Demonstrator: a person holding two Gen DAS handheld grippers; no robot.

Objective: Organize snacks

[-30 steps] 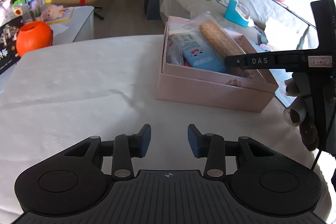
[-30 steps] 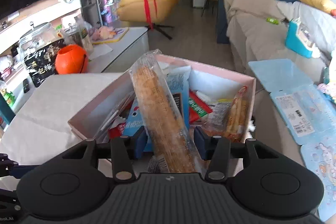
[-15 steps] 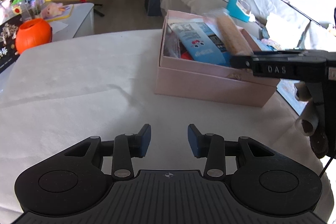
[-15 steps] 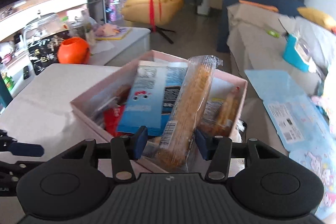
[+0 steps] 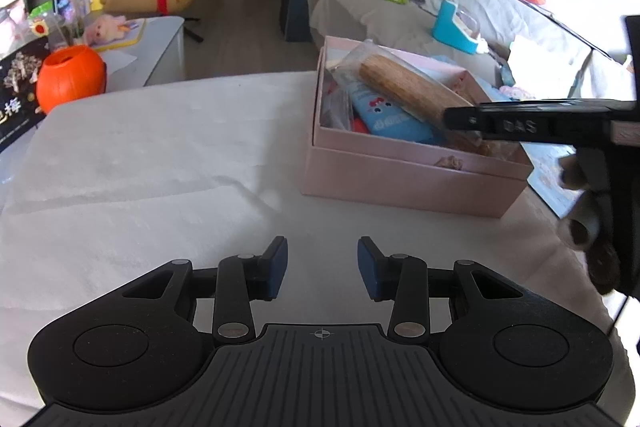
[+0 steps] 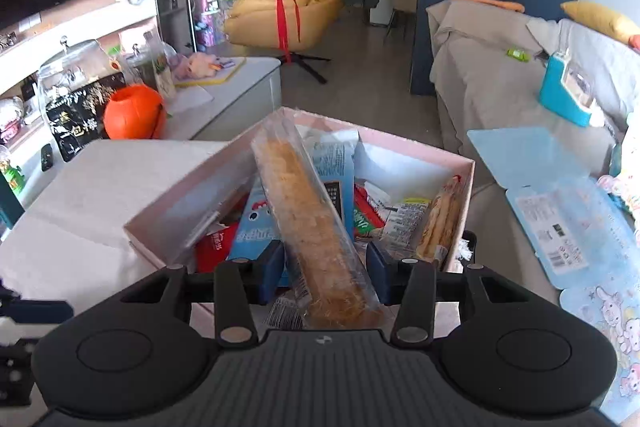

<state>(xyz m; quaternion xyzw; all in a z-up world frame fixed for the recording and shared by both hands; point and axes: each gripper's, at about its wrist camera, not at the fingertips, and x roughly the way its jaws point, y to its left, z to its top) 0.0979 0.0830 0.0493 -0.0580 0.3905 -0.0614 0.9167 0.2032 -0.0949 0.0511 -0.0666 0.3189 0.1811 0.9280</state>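
A pink box full of snack packets stands on the white table, also in the right wrist view. My right gripper is shut on a long brown bread stick in clear wrap, held over the near end of the box; its far end leans on a blue snack packet. The stick shows in the left wrist view, with the right gripper's body beside it. My left gripper is open and empty, low over the table, left of the box.
An orange pumpkin pot and a black bag sit at the table's far left edge. A blue plastic lid lies right of the box. A covered sofa is behind the box.
My right gripper swung the bread stick from leaning right back to leaning left over the box. The left gripper drifted only slightly.
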